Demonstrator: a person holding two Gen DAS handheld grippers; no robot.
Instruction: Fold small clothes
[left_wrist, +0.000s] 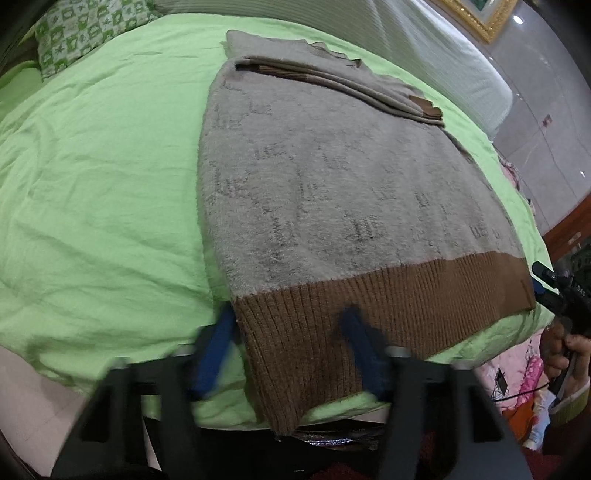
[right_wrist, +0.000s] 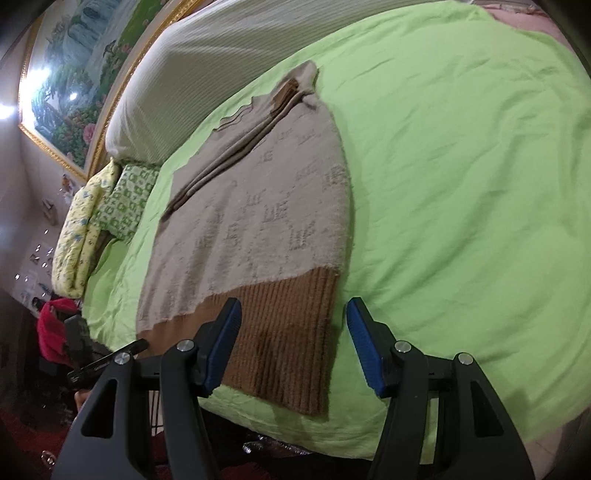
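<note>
A grey patterned sweater (left_wrist: 332, 184) with a brown ribbed hem (left_wrist: 388, 299) lies flat on the green bed sheet (left_wrist: 92, 184), its sleeves folded across the far end. My left gripper (left_wrist: 288, 347) is at the hem's left corner, its blue fingers blurred and apart. One finger is beside the hem's edge and the other over the ribbing, which lies flat between them. In the right wrist view the sweater (right_wrist: 258, 214) runs away from me. My right gripper (right_wrist: 293, 332) stands open astride the hem's right corner (right_wrist: 295, 350), one finger over the ribbing and one over the sheet.
The bed's near edge drops off just behind both grippers. Patterned pillows (right_wrist: 110, 206) and a white padded headboard (right_wrist: 207, 74) lie at the far end under a framed painting (right_wrist: 74, 74). Pink fabric (left_wrist: 517, 369) and a hand (left_wrist: 569, 350) show at the lower right.
</note>
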